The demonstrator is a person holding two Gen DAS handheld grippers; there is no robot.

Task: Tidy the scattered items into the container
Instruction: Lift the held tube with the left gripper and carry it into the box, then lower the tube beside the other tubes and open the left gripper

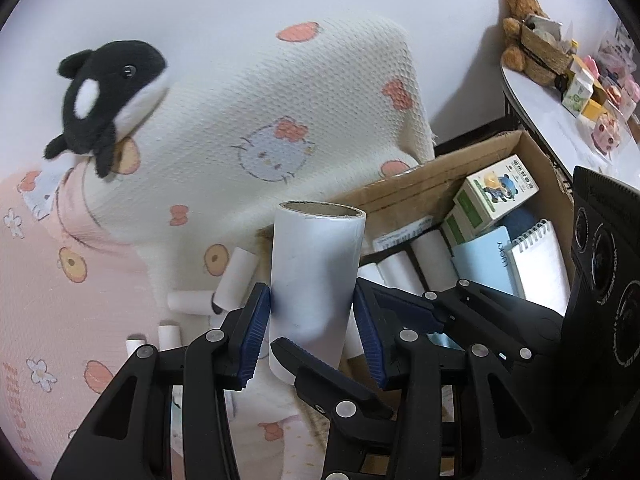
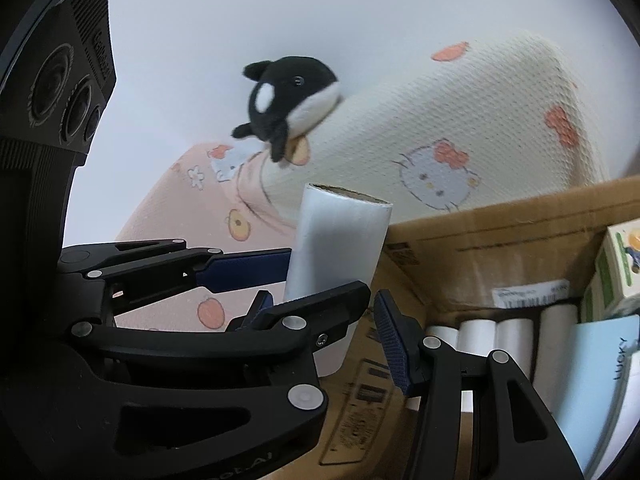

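Two hand-held grippers meet on one large white paper roll on a cardboard core, which stands nearly upright. The left hand-held gripper clamps the roll's lower half, its blue pads pressed against both sides. The right hand-held gripper comes in from the left one's right and sits astride the bottom end of the roll, jaws partly open, with a gap between the roll and its right pad. Just beyond and to the right of both grippers is an open cardboard box holding small white rolls, green-and-white cartons, a blue booklet and a spiral notepad. To the left of the left gripper, more small white rolls lie on a pink printed bed cover. Farther ahead, an orca plush rests against a cream cartoon-cat blanket. Far right, a teddy bear sits on a white bench.
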